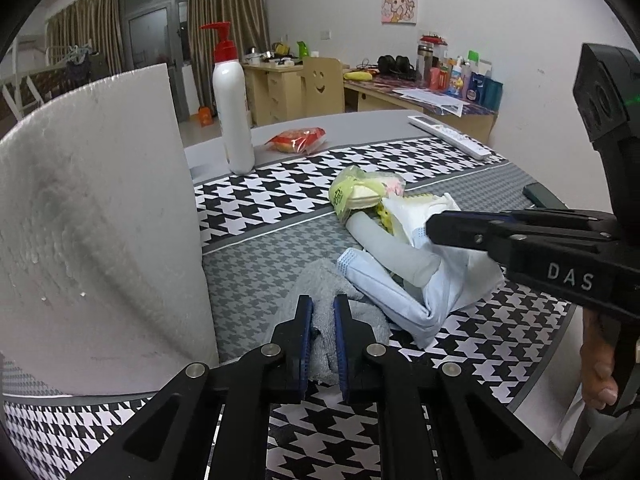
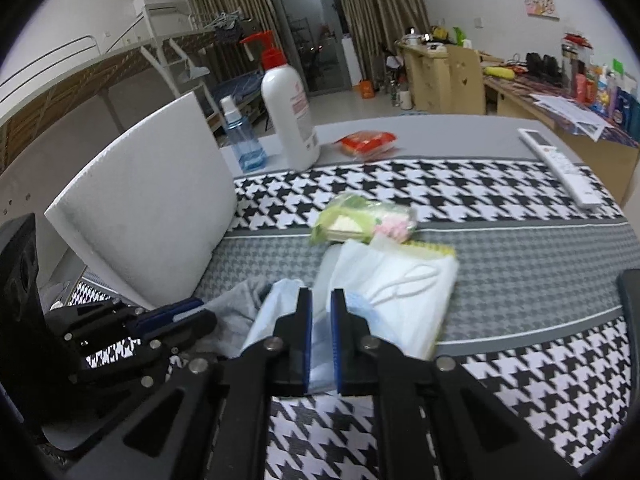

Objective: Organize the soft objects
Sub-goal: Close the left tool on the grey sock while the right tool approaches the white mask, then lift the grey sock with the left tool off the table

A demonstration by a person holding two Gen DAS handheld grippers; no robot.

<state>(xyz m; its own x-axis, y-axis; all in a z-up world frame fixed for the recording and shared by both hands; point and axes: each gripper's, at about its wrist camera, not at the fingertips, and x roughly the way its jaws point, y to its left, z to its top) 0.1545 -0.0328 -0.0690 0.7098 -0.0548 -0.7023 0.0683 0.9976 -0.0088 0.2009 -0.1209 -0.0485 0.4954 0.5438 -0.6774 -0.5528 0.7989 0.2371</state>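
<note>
On a houndstooth-patterned black, white and grey tablecloth point(image 1: 256, 248), your left gripper point(image 1: 323, 308) is clamping down on a rumpled grey terry cloth point(image 1: 320, 280), the fabric bunching between its blue-lined fingers point(image 1: 305, 320). Your right gripper point(image 2: 321, 300) is pinching the pale blue packet of face masks point(image 2: 276, 312), which is lying just beside the grey cloth and touching it; a white plastic sleeve with ear loops showing point(image 2: 400, 292) is resting against that packet. Just beyond them, a yellow-green crinkled tissue pack point(image 2: 352, 224) is sitting on the cloth. A white foam board point(image 1: 100, 208) is leaning upright at the left. A tall white pump bottle with a red top point(image 1: 232, 100), a red snack wrapper point(image 1: 296, 140) and a white remote control point(image 1: 448, 136) are standing farther back, with wooden desks point(image 1: 280, 88) lining the room's far wall.
</note>
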